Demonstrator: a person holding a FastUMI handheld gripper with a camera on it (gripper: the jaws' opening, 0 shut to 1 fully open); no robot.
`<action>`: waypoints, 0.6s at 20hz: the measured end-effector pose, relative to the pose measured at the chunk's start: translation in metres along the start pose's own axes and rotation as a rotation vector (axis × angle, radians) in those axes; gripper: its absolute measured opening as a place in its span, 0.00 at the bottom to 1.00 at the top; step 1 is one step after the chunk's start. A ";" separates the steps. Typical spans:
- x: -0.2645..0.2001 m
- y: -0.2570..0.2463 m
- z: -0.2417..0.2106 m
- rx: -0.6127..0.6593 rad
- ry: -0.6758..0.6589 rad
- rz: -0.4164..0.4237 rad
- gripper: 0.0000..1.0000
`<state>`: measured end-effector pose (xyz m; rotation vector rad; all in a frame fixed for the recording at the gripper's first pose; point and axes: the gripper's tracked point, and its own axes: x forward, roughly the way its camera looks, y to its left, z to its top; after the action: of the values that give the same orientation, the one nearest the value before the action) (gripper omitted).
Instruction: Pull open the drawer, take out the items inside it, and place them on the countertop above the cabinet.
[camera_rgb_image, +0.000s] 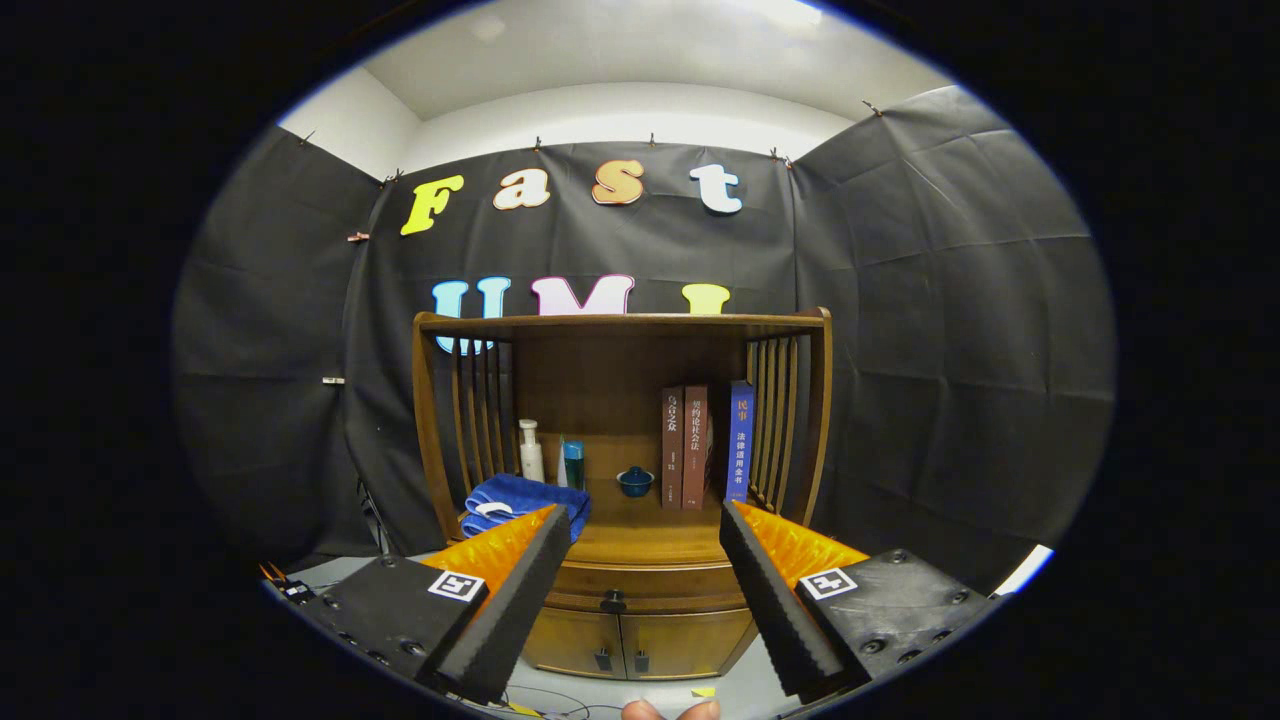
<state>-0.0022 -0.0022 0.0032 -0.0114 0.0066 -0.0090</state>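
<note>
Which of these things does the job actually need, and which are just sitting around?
Needed: the drawer, shut, with its knob; the countertop above it; the gripper, open, with the knob between its fingers.

Just sitting there: blue towel, white bottle, teal bottle, small blue bowl, books.

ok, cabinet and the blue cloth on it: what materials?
Cabinet: looks like brown wood, glossy varnish, faint grain; could be veneer. Cloth: soft, plush fabric, likely microfibre, folded in loose rolls. Gripper open, fingers apart, short of the closed drawer.
</note>
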 end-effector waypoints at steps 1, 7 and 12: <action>0.000 0.001 0.000 -0.003 0.001 0.001 0.99; 0.010 -0.003 -0.010 0.024 -0.058 -0.009 0.98; 0.048 0.007 -0.088 0.012 0.002 -0.006 0.99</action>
<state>0.0457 0.0028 -0.0851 0.0006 0.0085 -0.0153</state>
